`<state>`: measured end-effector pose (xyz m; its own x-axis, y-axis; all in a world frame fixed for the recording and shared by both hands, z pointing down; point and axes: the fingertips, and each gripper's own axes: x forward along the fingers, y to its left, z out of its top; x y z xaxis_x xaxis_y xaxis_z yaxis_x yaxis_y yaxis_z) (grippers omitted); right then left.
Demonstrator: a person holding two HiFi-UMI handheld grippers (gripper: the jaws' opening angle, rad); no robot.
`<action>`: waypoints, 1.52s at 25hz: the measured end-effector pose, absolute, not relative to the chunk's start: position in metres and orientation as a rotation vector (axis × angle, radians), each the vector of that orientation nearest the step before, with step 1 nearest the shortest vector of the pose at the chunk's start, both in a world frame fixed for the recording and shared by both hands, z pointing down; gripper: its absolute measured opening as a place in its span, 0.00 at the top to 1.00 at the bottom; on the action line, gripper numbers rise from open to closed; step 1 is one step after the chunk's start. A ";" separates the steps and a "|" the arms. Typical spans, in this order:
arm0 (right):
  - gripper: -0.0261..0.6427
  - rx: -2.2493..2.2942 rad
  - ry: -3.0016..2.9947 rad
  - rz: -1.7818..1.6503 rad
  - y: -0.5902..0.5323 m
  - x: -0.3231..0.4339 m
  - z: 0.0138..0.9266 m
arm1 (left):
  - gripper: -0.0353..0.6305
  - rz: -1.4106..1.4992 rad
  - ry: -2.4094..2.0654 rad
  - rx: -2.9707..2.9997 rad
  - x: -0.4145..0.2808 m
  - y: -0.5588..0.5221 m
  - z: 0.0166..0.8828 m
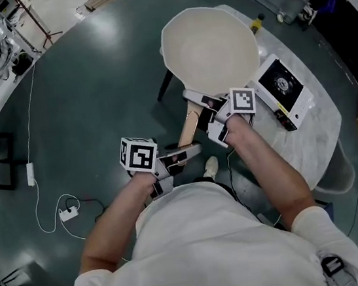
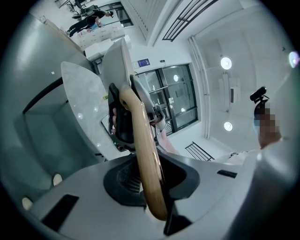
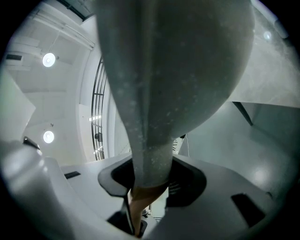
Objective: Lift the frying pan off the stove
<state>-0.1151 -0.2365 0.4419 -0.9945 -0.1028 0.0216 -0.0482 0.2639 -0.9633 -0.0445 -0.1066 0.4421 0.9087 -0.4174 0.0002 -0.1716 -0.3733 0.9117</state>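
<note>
The frying pan (image 1: 209,49), cream inside with a wooden handle (image 1: 187,130), is held in the air over the floor and the table's left end, off the stove (image 1: 281,85). My left gripper (image 1: 182,153) is shut on the free end of the handle. My right gripper (image 1: 201,106) is shut on the grey neck where the handle meets the pan. The left gripper view has the handle (image 2: 143,145) running up from my left gripper (image 2: 147,183) to the tilted pan (image 2: 117,61). In the right gripper view the speckled pan underside (image 3: 178,61) fills the top above my right gripper (image 3: 152,180).
The black-and-white stove sits on a pale marble table (image 1: 316,133), with a small dark object (image 1: 286,119) by its near edge and a yellow-capped bottle (image 1: 256,24) at the far end. A power strip (image 1: 68,213) with its cable lies on the green floor at left.
</note>
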 end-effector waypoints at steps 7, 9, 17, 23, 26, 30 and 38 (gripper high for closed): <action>0.71 -0.153 2.462 -1.896 -0.235 -0.115 0.444 | 0.82 -0.285 -0.428 1.943 -0.046 -0.105 0.439; 0.70 -0.148 2.459 -1.902 -0.235 -0.116 0.443 | 0.82 -0.290 -0.427 1.941 -0.046 -0.105 0.438; 0.70 -0.132 2.454 -1.911 -0.233 -0.117 0.441 | 0.82 -0.282 -0.418 1.939 -0.046 -0.104 0.437; 0.70 -0.137 2.450 -1.920 -0.234 -0.116 0.446 | 0.82 -0.285 -0.404 1.929 -0.045 -0.103 0.436; 0.70 -0.144 2.447 -1.918 -0.223 -0.118 0.446 | 0.82 -0.287 -0.397 1.939 -0.047 -0.092 0.437; 0.70 -0.141 2.448 -1.915 -0.229 -0.117 0.442 | 0.82 -0.286 -0.396 1.933 -0.046 -0.098 0.434; 0.70 -0.151 2.447 -1.900 -0.227 -0.116 0.441 | 0.82 -0.288 -0.378 1.939 -0.045 -0.095 0.431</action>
<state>-0.1156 -0.2273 0.4413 -0.9945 -0.1010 0.0287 -0.0528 0.2451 -0.9681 -0.0455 -0.0954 0.4311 0.9199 -0.3913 -0.0253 -0.1286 -0.3622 0.9232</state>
